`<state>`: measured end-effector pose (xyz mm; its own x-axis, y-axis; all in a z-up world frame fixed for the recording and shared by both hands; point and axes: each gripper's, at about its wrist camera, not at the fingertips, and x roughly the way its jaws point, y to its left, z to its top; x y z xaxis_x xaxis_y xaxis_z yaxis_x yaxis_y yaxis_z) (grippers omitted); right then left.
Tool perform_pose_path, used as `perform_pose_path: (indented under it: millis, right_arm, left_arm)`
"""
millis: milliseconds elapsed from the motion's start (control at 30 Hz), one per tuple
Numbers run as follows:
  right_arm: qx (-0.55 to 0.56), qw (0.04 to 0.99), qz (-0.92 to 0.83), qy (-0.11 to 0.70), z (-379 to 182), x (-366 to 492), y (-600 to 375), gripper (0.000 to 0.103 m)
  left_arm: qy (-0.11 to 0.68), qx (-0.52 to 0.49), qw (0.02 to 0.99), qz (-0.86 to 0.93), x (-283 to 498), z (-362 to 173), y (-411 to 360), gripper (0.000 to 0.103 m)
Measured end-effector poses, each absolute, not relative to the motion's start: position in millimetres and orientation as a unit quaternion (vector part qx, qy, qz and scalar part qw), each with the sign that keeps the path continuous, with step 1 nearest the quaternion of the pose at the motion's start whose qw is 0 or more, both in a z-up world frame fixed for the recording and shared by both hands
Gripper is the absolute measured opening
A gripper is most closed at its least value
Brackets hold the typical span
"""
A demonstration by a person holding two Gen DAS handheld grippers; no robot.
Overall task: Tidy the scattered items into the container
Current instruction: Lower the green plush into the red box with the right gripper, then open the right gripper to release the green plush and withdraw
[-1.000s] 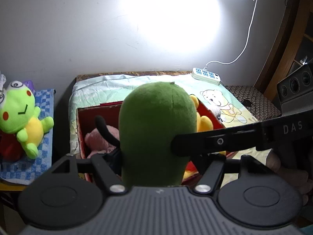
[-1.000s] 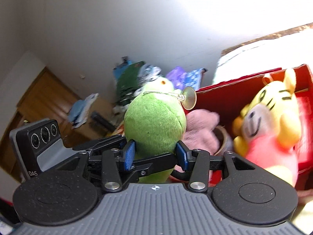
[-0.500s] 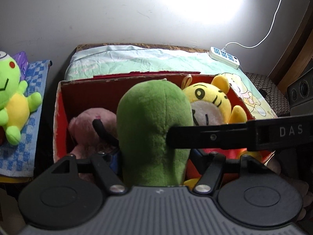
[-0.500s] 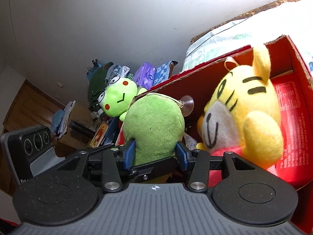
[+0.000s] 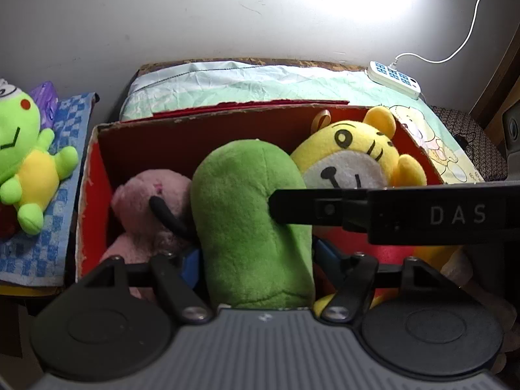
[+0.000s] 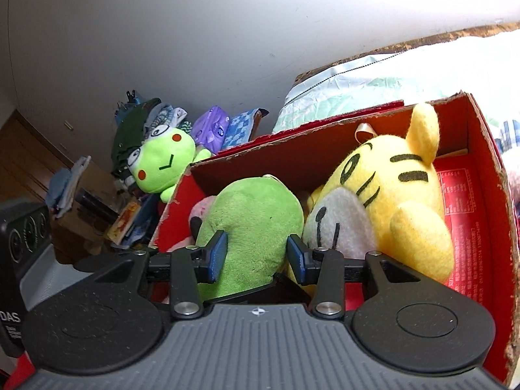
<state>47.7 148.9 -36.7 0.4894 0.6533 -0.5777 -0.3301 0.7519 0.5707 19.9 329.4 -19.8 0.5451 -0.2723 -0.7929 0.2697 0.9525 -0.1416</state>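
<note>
A green plush toy [image 5: 250, 221] sits low inside the red cardboard box [image 5: 201, 130], between a pink plush [image 5: 149, 201] and a yellow tiger plush [image 5: 354, 159]. My left gripper [image 5: 256, 260] is shut on the green plush from behind. My right gripper [image 6: 256, 253] is also shut on the green plush [image 6: 253, 224], its blue pads [image 6: 218, 253] pressing both sides; its finger crosses the left wrist view [image 5: 390, 214]. The tiger [image 6: 390, 201] fills the box's right half [image 6: 481, 169].
A bright green frog plush [image 5: 26, 162] lies on a blue checked cloth [image 5: 61, 201] left of the box, also in the right wrist view [image 6: 162, 162]. A white power strip [image 5: 395, 78] lies on the bed sheet [image 5: 260, 81] behind the box.
Both grippers have carried the green plush forward and down into the red box, between the pink plush and the tiger. Both remain shut on it.
</note>
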Motion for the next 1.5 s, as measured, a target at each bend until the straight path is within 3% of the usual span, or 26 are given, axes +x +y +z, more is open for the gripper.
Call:
perform_pose_path:
  millis: [100,1133,1500]
  right_arm:
    - [0.176,0.848,0.284,0.412,-39.3,50.2,153.2,0.036]
    - [0.184,0.866,0.257,0.387,-42.6,39.1,154.0,0.037]
    - [0.196,0.868,0.242,0.386,-37.5,26.3,150.2,0.042]
  left_arm:
    - [0.458,0.006,0.877,-0.147,22.6,-20.4,325.3,0.073]
    - [0.469,0.028,0.874,-0.12,11.3,-18.5,313.8,0.083]
    - [0.464,0.031,0.878,-0.116,-1.7,-13.5,313.5,0.086]
